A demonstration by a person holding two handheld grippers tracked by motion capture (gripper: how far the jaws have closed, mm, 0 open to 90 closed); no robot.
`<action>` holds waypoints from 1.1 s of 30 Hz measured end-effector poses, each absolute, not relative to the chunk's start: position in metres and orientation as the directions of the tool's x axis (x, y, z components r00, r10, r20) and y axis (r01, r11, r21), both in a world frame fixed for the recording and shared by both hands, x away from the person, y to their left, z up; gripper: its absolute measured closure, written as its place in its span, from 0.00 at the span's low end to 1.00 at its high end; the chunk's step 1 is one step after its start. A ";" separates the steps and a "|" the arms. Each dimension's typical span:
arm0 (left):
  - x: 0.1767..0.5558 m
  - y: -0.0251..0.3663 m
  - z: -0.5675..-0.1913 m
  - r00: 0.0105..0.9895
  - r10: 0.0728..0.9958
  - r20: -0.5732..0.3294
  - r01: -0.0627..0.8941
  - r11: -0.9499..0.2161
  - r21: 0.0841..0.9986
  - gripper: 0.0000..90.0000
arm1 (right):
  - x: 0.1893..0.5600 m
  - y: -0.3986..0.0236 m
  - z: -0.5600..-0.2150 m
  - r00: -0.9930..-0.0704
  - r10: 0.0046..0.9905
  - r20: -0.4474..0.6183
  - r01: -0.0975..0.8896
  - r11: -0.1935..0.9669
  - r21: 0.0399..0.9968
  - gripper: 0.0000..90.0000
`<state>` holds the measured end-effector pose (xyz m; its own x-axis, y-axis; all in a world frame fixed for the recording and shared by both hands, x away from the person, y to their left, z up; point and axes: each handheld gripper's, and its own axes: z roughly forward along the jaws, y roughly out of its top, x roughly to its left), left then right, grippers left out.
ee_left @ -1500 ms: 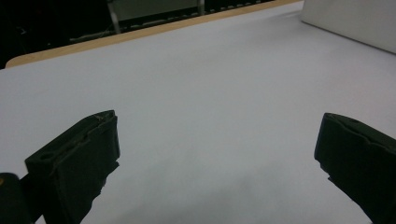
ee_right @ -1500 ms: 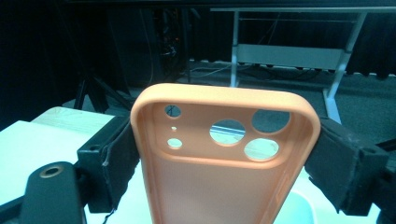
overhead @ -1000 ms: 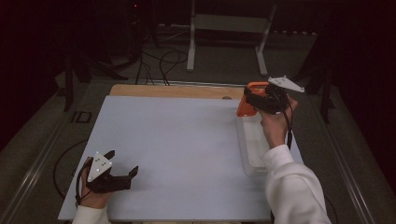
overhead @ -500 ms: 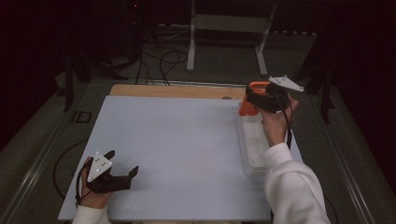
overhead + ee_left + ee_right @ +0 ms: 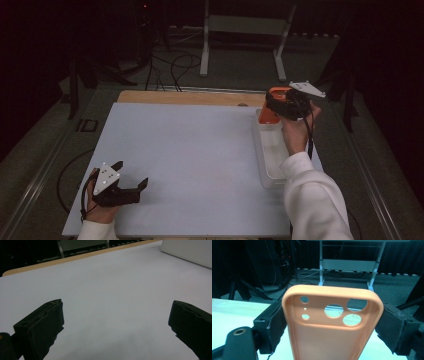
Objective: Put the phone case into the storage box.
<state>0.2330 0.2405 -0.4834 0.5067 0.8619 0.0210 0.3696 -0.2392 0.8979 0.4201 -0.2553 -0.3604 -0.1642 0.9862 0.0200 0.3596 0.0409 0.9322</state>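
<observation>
**While one gripper lifts a phone case, the other waits wide open**

While the left gripper (image 5: 131, 189) rests at the near left of the desk (image 5: 190, 150) with its jaws spread wide and nothing between them, the right gripper (image 5: 280, 105) is held up at the far right with its jaws closed on an orange case (image 5: 332, 325). In the right gripper view the case stands upright, its camera cut-outs at the top, and the two black jaws press on its long side edges.

By its look the case is a thin, light shell of soft rubbery plastic. It would likely flex if squeezed hard, and it should not slip easily against the padded jaws. A hold across the side edges, as here, seems sound; a pinch at the cut-out corner would likely bend it more.

A clear tray (image 5: 272, 150) lies along the right side of the desk, just below the raised case. In the high view its inside looks pale and bare, though I cannot tell for certain whether something small or clear lies in it.
</observation>
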 end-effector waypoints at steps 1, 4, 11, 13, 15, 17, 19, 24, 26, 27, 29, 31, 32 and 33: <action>0.233 0.241 -0.483 0.507 0.862 0.021 0.370 -0.239 0.898 0.01 | 0.421 -0.256 -0.361 -0.161 0.987 0.019 0.362 0.041 0.931 0.18; 0.233 0.241 -0.483 0.507 0.862 0.021 0.369 -0.239 0.898 0.01 | 0.422 -0.257 -0.362 -0.156 0.987 0.020 0.363 0.038 0.931 0.18; 0.233 0.241 -0.483 0.506 0.862 0.020 0.369 -0.237 0.899 0.01 | 0.426 -0.260 -0.366 -0.143 0.989 0.022 0.371 0.033 0.928 0.18; 0.233 0.241 -0.483 0.507 0.862 0.021 0.368 -0.238 0.899 0.01 | 0.427 -0.261 -0.367 -0.138 0.990 0.026 0.373 0.028 0.928 0.18; 0.233 0.241 -0.483 0.506 0.862 0.019 0.368 -0.236 0.899 0.01 | 0.429 -0.262 -0.368 -0.133 0.991 0.026 0.375 0.026 0.927 0.18; 0.233 0.241 -0.483 0.506 0.862 0.019 0.368 -0.236 0.900 0.01 | 0.430 -0.262 -0.369 -0.128 0.991 0.025 0.379 0.026 0.925 0.18; 0.233 0.241 -0.483 0.506 0.862 0.019 0.368 -0.236 0.899 0.01 | 0.431 -0.263 -0.370 -0.125 0.992 0.030 0.383 0.021 0.924 0.18; 0.233 0.241 -0.483 0.507 0.862 0.019 0.368 -0.236 0.899 0.01 | 0.433 -0.264 -0.372 -0.120 0.992 0.028 0.388 0.022 0.921 0.18; 0.233 0.241 -0.483 0.507 0.862 0.019 0.367 -0.236 0.900 0.01 | 0.434 -0.264 -0.373 -0.117 0.993 0.029 0.392 0.020 0.920 0.18; 0.233 0.241 -0.483 0.507 0.862 0.018 0.367 -0.235 0.900 0.01 | 0.435 -0.264 -0.373 -0.117 0.993 0.031 0.394 0.018 0.919 0.18; 0.233 0.241 -0.483 0.507 0.862 0.018 0.367 -0.235 0.900 0.01 | 0.435 -0.264 -0.374 -0.116 0.993 0.029 0.396 0.019 0.918 0.18; 0.233 0.241 -0.483 0.507 0.862 0.018 0.367 -0.235 0.900 0.01 | 0.436 -0.264 -0.375 -0.115 0.993 0.026 0.399 0.022 0.917 0.18; 0.233 0.240 -0.483 0.508 0.861 0.019 0.366 -0.236 0.900 0.01 | 0.437 -0.264 -0.376 -0.114 0.993 0.025 0.401 0.023 0.916 0.18; 0.233 0.240 -0.483 0.508 0.861 0.018 0.366 -0.235 0.900 0.01 | 0.437 -0.264 -0.376 -0.113 0.993 0.026 0.402 0.022 0.915 0.18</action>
